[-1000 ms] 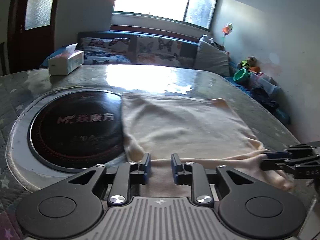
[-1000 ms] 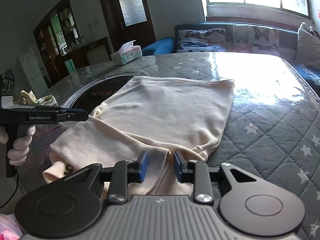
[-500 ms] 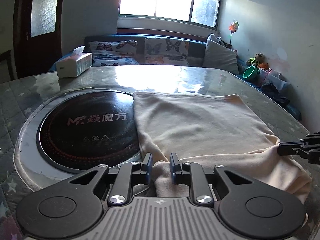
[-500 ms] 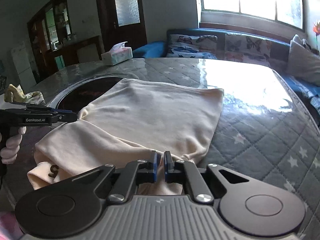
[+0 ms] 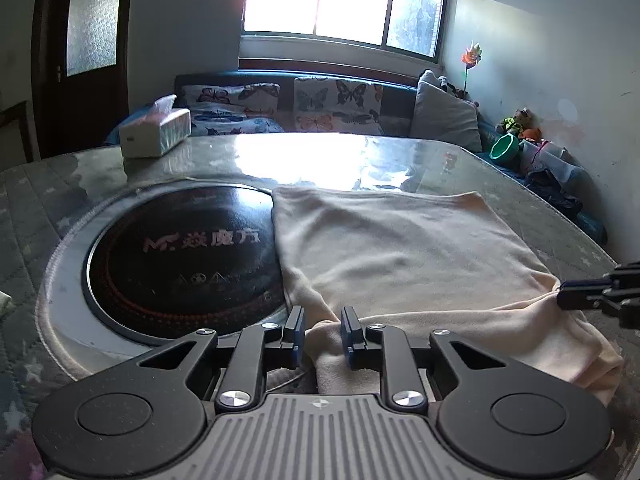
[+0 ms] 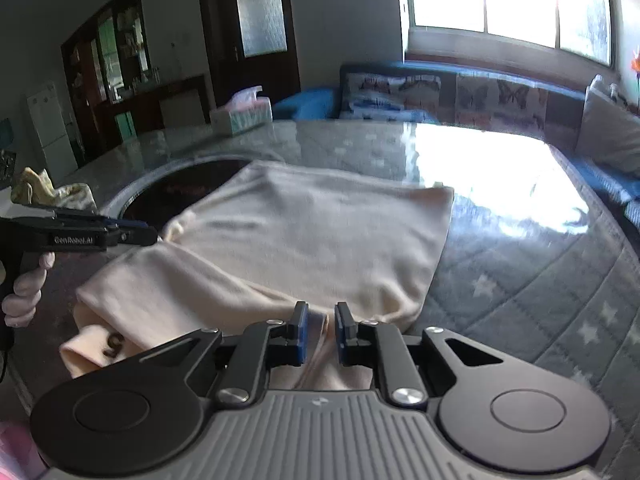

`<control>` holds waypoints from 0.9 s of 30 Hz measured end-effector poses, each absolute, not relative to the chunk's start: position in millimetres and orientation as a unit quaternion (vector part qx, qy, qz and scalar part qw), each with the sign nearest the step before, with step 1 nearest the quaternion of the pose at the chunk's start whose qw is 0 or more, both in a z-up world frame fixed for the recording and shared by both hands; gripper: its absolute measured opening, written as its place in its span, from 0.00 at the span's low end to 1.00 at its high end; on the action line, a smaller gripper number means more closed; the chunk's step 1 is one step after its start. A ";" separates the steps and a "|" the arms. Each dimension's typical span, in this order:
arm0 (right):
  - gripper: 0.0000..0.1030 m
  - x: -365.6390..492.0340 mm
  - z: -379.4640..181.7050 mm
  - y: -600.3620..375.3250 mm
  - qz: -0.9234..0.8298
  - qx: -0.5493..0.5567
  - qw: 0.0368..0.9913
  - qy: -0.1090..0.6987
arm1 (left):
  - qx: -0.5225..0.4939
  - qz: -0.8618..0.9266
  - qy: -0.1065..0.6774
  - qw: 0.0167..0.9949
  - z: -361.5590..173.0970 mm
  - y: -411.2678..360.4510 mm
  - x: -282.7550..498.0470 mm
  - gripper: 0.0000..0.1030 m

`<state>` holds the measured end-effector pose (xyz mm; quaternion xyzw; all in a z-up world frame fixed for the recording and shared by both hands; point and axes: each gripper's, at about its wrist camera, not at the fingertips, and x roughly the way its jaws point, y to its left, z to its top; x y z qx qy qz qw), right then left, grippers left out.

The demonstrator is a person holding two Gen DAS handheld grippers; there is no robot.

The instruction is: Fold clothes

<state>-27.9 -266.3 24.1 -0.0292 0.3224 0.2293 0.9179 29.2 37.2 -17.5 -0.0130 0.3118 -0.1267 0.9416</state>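
Note:
A cream garment [image 5: 400,248] lies spread on the quilted table [image 6: 540,280], its left side overlapping a black round hotplate [image 5: 180,248]. My left gripper [image 5: 322,328] is at the garment's near left corner, where a thick bunch of cloth fills the gap between its jaws and rises into them. My right gripper [image 6: 320,330] is at the near right corner, its jaws a little apart with a fold of the garment [image 6: 320,232] between them. Each gripper shows in the other's view: the right gripper [image 5: 560,296] and the left gripper [image 6: 150,235], both with cloth drawn up to the tip. A hand [image 6: 24,292] holds the left one.
A tissue box [image 5: 156,132] stands at the table's far left. A crumpled yellowish cloth [image 6: 40,188] lies at the left edge. A sofa with butterfly cushions [image 5: 320,100] runs behind the table under the window. The hotplate [image 6: 172,196] is partly covered by the garment.
Both grippers closed onto the garment's near edge and rose slightly, bunching the cloth. The right jaws, tightly together half a second ago, now stand somewhat wider. The right view is motion-blurred.

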 end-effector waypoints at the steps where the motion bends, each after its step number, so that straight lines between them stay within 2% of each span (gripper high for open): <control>1: 0.14 -29.8 26.8 -265.6 0.233 -0.031 0.918 0.319 | -0.013 -0.130 0.309 0.942 -14.4 36.3 26.6 0.21; 6: 0.20 -45.4 34.7 -249.9 0.284 -0.059 0.902 0.320 | -0.006 -0.179 0.298 0.938 -2.8 18.8 7.2 0.21; 8: 0.27 -53.2 32.2 -242.5 0.303 -0.071 0.893 0.324 | -0.001 -0.199 0.301 0.933 -4.2 11.0 1.1 0.21; 10: 0.31 -58.9 27.4 -237.7 0.309 -0.084 0.889 0.327 | 0.006 -0.214 0.308 0.927 -8.8 3.8 -3.8 0.21; 15: 0.31 -69.0 16.1 -234.9 0.306 -0.096 0.885 0.336 | 0.029 -0.227 0.332 0.915 -25.1 -4.8 -11.6 0.21; 27: 0.31 -78.2 22.6 -239.7 0.305 -0.087 0.891 0.326 | 0.059 -0.233 0.314 0.919 -17.0 4.3 -35.7 0.21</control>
